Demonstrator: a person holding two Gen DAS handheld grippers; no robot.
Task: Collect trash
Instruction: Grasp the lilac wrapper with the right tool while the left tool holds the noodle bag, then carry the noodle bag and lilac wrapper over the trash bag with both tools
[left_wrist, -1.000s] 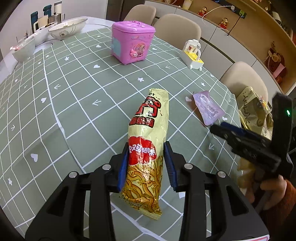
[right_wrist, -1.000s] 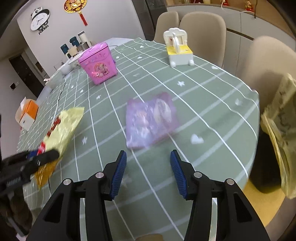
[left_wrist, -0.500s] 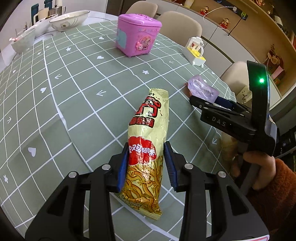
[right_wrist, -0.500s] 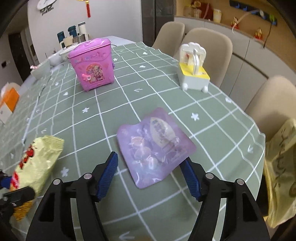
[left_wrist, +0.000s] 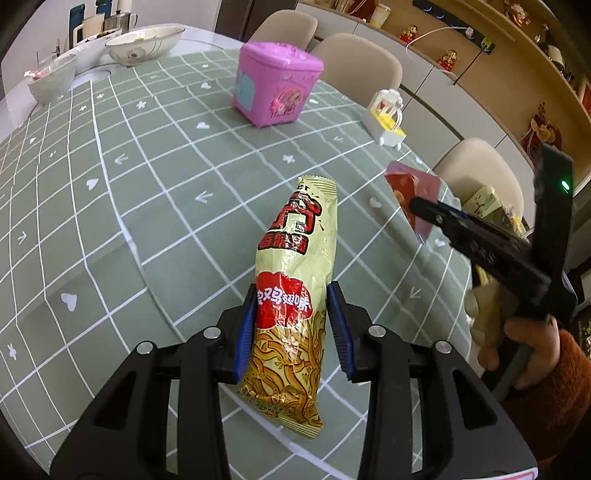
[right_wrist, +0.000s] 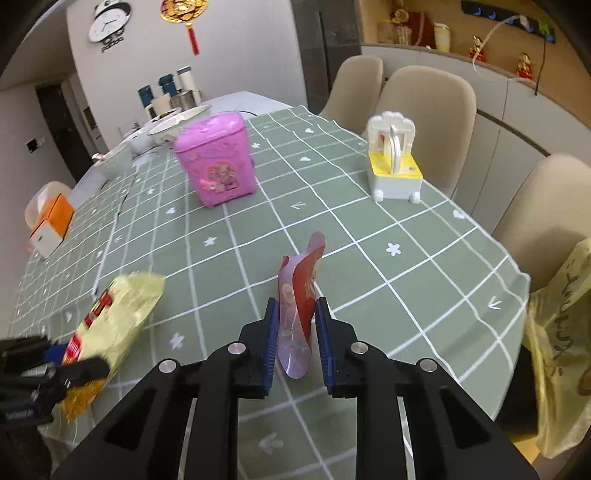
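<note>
My left gripper (left_wrist: 291, 328) is shut on a long yellow snack bag (left_wrist: 295, 280) with red print and holds it over the green checked tablecloth (left_wrist: 147, 206). The bag also shows in the right wrist view (right_wrist: 110, 328). My right gripper (right_wrist: 295, 339) is shut on a purple and red wrapper (right_wrist: 299, 295), which stands on edge between the blue pads, lifted off the cloth. In the left wrist view the right gripper (left_wrist: 424, 206) holds the wrapper (left_wrist: 413, 192) at the table's right edge.
A pink lidded toy bin (right_wrist: 218, 162) and a white and yellow toy (right_wrist: 393, 162) stand further back. A yellow plastic bag (right_wrist: 561, 343) hangs off the table's right edge. Bowls (left_wrist: 144, 40) and an orange box (right_wrist: 50, 225) are at the far left. Beige chairs (right_wrist: 428, 99) ring the table.
My right gripper has closed on the purple wrapper and lifted it on edge off the cloth. My left gripper still holds the snack bag.
</note>
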